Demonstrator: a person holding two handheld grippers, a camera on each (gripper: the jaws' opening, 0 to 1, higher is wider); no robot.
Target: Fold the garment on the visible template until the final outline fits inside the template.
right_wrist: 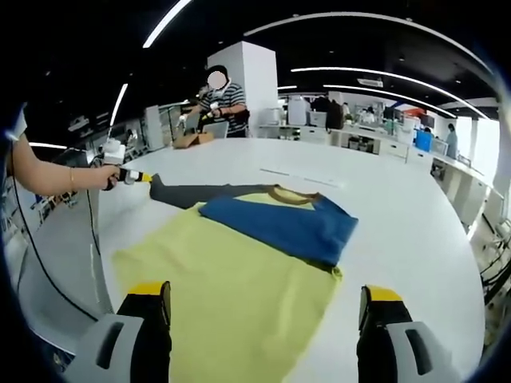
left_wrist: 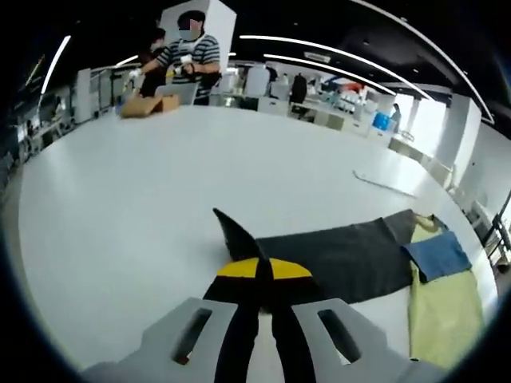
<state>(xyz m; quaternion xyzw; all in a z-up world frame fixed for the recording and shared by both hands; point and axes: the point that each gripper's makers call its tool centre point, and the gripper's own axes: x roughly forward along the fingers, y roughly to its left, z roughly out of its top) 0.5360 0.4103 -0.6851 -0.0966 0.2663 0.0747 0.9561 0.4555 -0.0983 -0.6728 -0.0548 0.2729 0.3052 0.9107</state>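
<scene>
Left gripper (left_wrist: 264, 275) pinches grey sleeve (left_wrist: 335, 255); garment body (right_wrist: 231, 287) ahead of right gripper (right_wrist: 267, 315)

Bare white table (right_wrist: 415, 231) lies open around the garment (right_wrist: 239, 271); a brown box (left_wrist: 148, 104) stands well apart at the far edge.

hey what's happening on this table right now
A person is folding a shirt with a handheld claw in each hand. The left claw is shut on the end of the dark grey sleeve, holding it stretched out across the white table. The right claw is open above the yellow body of the shirt, gripping nothing. The blue sleeve is already folded over the yellow part.
</scene>
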